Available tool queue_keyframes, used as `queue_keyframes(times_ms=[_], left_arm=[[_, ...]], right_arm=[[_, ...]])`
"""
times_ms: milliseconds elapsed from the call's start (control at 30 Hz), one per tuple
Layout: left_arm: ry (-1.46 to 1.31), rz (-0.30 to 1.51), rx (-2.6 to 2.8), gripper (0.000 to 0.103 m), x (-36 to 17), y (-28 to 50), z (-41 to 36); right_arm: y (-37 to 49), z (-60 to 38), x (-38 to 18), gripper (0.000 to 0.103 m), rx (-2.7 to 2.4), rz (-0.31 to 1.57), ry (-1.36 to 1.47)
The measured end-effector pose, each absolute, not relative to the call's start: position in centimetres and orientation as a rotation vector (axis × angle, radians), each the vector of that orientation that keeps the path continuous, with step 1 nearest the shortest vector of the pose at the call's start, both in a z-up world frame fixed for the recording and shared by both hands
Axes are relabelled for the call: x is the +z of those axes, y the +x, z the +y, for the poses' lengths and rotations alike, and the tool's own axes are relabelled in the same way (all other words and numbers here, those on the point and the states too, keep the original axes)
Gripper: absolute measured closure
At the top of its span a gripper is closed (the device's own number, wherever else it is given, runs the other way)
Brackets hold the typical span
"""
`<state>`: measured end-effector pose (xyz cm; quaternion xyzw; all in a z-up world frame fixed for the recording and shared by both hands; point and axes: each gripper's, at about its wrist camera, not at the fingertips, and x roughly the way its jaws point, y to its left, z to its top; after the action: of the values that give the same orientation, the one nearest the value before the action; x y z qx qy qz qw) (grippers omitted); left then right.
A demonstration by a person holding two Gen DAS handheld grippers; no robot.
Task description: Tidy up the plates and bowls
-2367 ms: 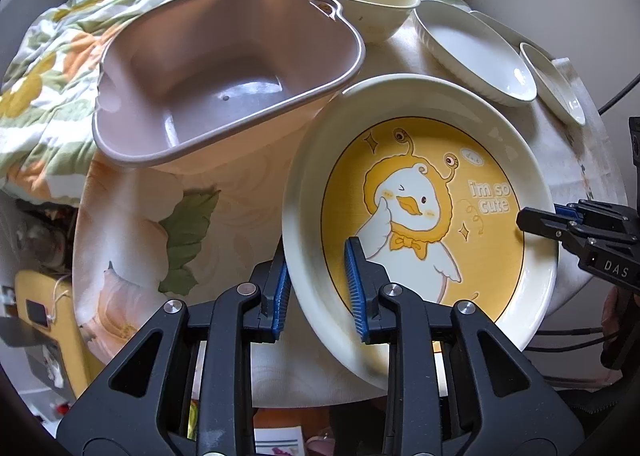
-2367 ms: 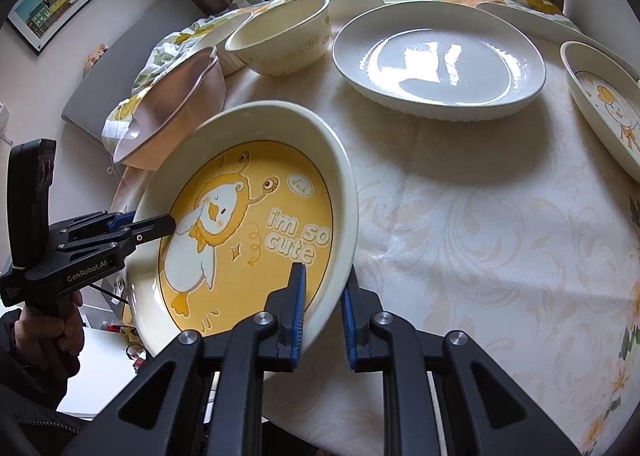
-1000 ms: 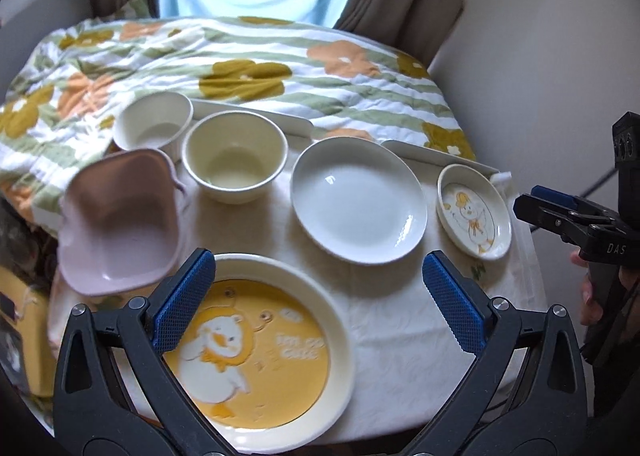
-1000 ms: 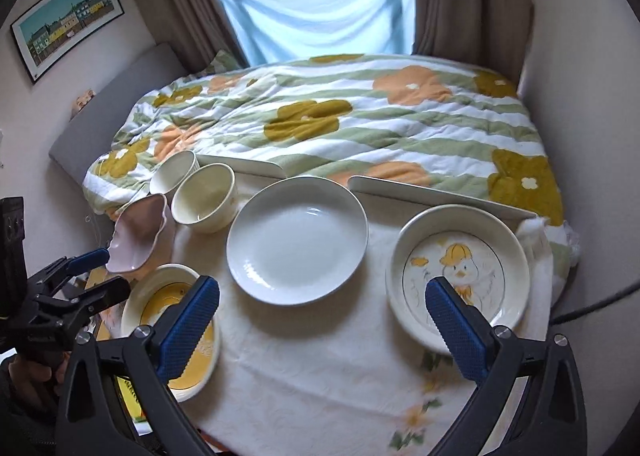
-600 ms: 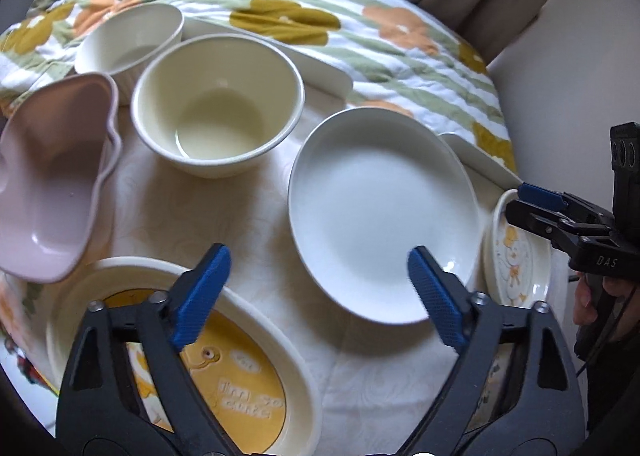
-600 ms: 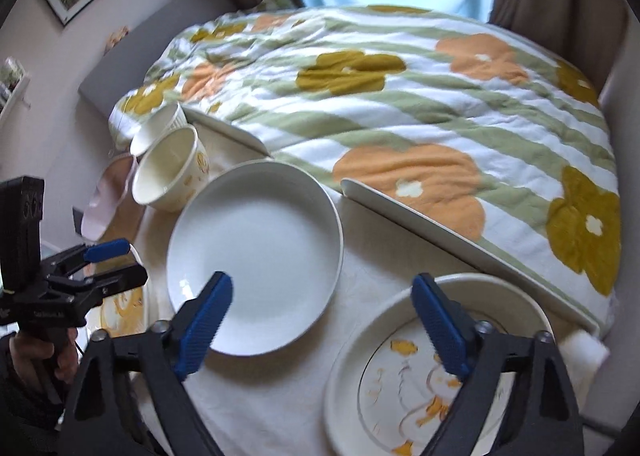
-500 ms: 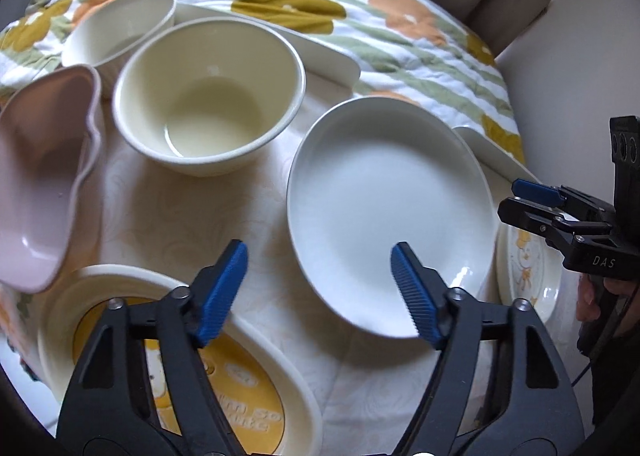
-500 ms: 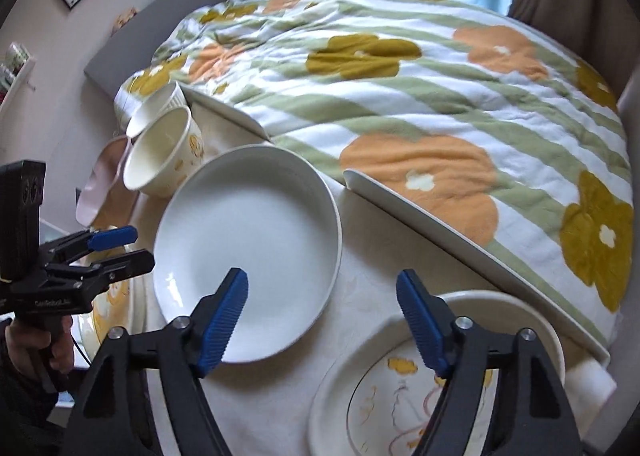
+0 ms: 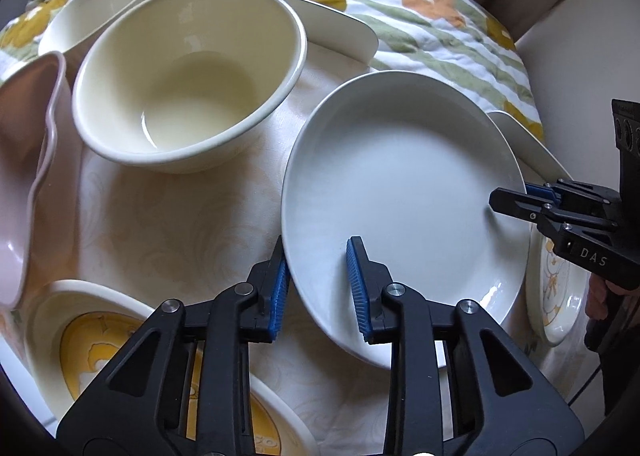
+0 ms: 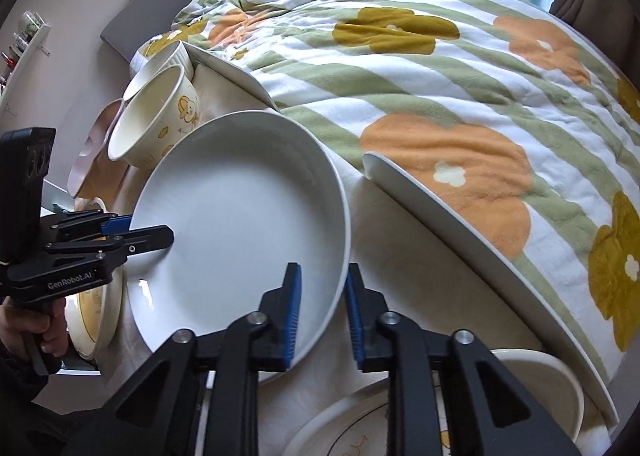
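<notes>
A plain white plate (image 9: 404, 196) lies on the tablecloth; it also shows in the right wrist view (image 10: 240, 228). My left gripper (image 9: 318, 284) straddles its near left rim, one finger under and one over, still slightly apart. My right gripper (image 10: 320, 304) straddles the opposite rim the same way and appears in the left wrist view (image 9: 520, 196). A cream bowl (image 9: 188, 72) stands to the left. The yellow duck plate (image 9: 96, 356) lies at the lower left.
A pink bowl (image 9: 20, 176) sits at the far left and a small ribbed bowl (image 9: 100, 12) behind the cream one. A small duck plate (image 9: 556, 296) lies right of the white plate. A floral blanket (image 10: 440, 76) covers the bed behind the table.
Both grippers let go of the yellow duck plate, opened wide, then moved to the white plate and narrowed around its opposite rims.
</notes>
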<state>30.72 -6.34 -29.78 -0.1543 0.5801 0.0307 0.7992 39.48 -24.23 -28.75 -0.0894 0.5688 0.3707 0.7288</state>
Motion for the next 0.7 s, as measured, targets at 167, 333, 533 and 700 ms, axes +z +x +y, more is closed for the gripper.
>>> queue_keyframes(times_ms=[167,333,533,700], left_arm=[[-0.324,1.24,0.08,0.078,-29.7,30.9,-6.5],[-0.311,1.217,0.089,0.078,-29.2,30.8,-6.9],[-0.309,1.196,0.084,0.078,-28.2,30.2,-6.7],[-0.305,1.162,0.074,0.078,-26.3,29.1,-6.4]], right_arm=[[39.5,-24.0,-28.9,0.086,0.838,1.246,-0.241],[39.3,-23.9,-28.8,0.086,0.835,1.24,-0.243],[38.9,-24.1,-28.3,0.086,0.818,1.229,-0.243],[38.2,-24.2,-26.6,0.086,0.813,1.193,-0.262]])
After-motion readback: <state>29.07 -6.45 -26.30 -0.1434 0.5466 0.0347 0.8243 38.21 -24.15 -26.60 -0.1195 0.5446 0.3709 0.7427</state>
